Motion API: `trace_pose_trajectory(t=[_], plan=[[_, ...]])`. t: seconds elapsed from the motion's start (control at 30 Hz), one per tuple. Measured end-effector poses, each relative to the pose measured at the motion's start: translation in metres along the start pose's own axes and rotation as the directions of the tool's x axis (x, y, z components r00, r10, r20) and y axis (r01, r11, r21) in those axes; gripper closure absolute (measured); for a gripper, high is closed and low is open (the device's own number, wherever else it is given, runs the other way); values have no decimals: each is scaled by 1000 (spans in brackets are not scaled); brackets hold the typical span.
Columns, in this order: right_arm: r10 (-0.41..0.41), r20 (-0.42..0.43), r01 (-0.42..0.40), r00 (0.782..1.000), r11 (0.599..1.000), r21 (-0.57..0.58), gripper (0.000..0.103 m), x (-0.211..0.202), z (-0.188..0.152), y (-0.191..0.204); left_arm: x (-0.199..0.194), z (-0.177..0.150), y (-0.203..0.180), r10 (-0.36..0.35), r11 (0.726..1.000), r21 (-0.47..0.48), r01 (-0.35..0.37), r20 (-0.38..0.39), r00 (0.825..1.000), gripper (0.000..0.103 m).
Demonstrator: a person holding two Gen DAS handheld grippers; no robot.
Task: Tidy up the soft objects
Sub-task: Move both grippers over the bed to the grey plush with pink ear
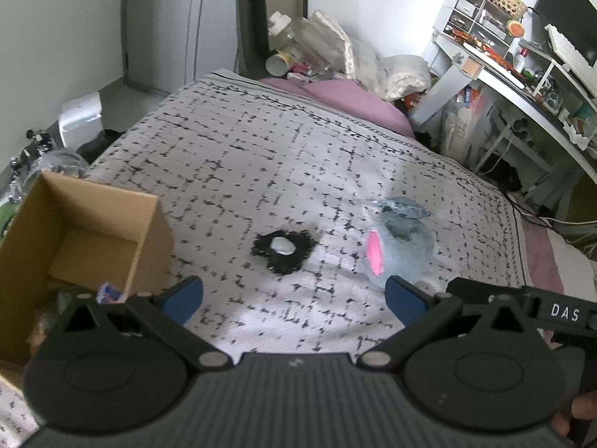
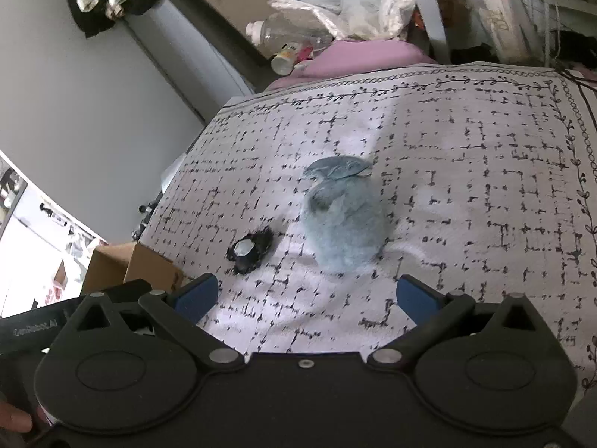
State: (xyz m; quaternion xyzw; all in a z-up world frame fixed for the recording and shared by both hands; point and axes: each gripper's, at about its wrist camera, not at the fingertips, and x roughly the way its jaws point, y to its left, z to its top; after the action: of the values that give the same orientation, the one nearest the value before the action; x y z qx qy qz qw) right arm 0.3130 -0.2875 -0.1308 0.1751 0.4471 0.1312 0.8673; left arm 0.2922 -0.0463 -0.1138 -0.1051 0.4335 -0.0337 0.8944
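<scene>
A fluffy blue-grey plush toy point(image 1: 405, 248) with a pink patch lies on the patterned bedspread point(image 1: 298, 142); it also shows in the right wrist view point(image 2: 343, 224). A black scrunchie point(image 1: 284, 248) lies to its left, and shows in the right wrist view too point(image 2: 248, 249). An open cardboard box point(image 1: 74, 246) stands at the bed's left edge. My left gripper point(image 1: 294, 300) is open and empty, short of the scrunchie. My right gripper point(image 2: 306, 296) is open and empty, just short of the plush toy.
A purple pillow point(image 1: 347, 100) and a pile of bottles and bags point(image 1: 321, 48) lie at the head of the bed. A cluttered white desk point(image 1: 522, 74) stands to the right. The box point(image 2: 130, 265) holds some small items.
</scene>
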Motion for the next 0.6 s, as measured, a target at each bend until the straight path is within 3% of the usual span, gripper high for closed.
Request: trace_pose_trajectory(t=[0.27, 0.4, 0.6], plan=[[-6, 6, 5, 1000, 998, 64, 8, 9, 22, -24, 26, 13, -10, -43, 998, -36, 43, -18, 999, 2], [-5, -4, 6, 1000, 993, 114, 17, 20, 32, -37, 41, 18, -17, -75, 996, -58, 73, -29, 997, 4], [-5, -33, 12, 999, 981, 194, 29, 44, 44, -51, 64, 22, -30, -112, 991, -71, 109, -33, 993, 18]])
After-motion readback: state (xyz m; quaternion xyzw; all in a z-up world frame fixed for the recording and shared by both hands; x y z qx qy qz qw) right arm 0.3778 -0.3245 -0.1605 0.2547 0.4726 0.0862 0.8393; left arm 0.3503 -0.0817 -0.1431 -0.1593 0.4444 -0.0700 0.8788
